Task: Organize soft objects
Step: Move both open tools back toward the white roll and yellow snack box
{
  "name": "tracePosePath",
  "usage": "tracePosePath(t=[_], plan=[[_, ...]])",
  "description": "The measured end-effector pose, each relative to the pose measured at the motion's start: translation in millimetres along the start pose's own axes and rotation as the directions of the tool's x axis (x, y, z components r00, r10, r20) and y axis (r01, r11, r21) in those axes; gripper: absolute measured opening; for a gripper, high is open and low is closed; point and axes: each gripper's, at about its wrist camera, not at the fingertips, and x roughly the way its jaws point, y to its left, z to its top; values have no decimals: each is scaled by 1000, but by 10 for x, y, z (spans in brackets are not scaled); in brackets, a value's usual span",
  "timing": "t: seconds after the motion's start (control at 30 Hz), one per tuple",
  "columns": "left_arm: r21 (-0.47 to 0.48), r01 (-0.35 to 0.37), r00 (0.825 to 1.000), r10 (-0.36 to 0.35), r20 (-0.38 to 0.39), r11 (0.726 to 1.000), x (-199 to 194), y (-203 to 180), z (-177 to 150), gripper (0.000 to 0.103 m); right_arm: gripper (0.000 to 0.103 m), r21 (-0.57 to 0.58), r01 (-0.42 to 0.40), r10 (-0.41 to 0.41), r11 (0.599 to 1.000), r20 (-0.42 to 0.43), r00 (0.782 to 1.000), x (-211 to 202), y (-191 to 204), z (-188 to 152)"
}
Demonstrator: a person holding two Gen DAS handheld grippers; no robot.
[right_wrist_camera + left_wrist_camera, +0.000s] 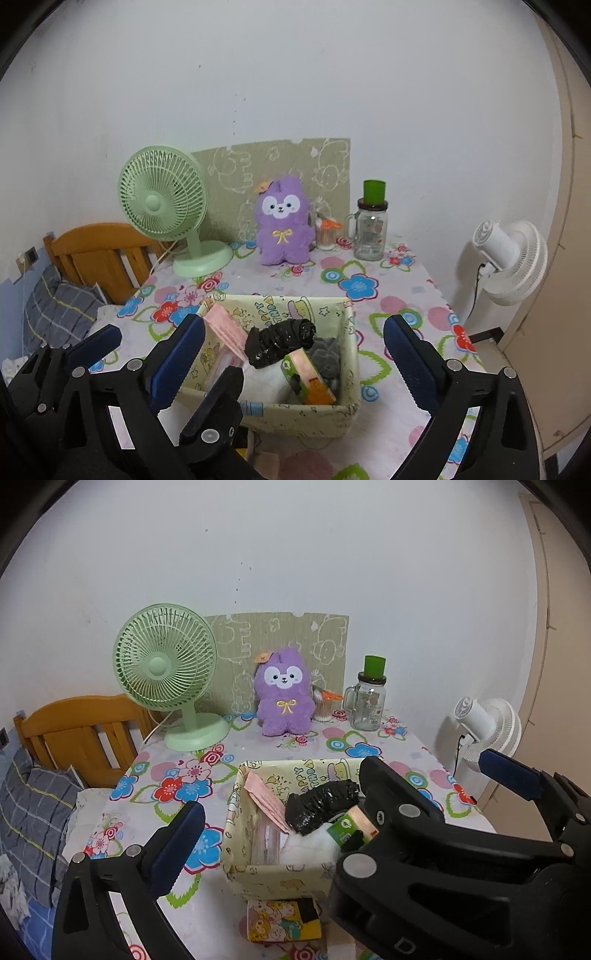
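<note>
A cream cartoon-print fabric basket (280, 882) (303, 417) stands on the flowered tablecloth. In it lie a black wrapped roll (321, 805) (280, 341), a pink packet (264, 797) (225, 328), a green-and-orange tissue pack (351, 827) (306, 376), white soft material (306, 849) and a grey cloth (325, 354). A purple plush toy (282, 698) (282, 225) sits upright at the table's back. My left gripper (291, 812) and right gripper (295, 321) hover side by side over the basket's near side, both open and holding nothing. Their inner fingers overlap.
A green desk fan (164, 661) stands back left. A glass mug jar with a green lid (367, 701) and a cotton-swab cup (325, 705) stand back right. A white fan (509, 254) is off the table's right edge, a wooden headboard (77, 731) on the left. A cartoon-print pack (282, 921) lies before the basket.
</note>
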Motion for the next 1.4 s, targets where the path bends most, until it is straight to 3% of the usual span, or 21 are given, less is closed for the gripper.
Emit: tracePosePath(t=[0.8,1.4], plan=[[7,3,998,-4,59,1000,-663,-19,-472,103,102,-13,25,-25,1000,36,999,-700,110,-429],[28,-2,1000,2,9,1000,-497,55,-956,103,102,7,20,-20,1000,-5,1000,-511,160,-981]])
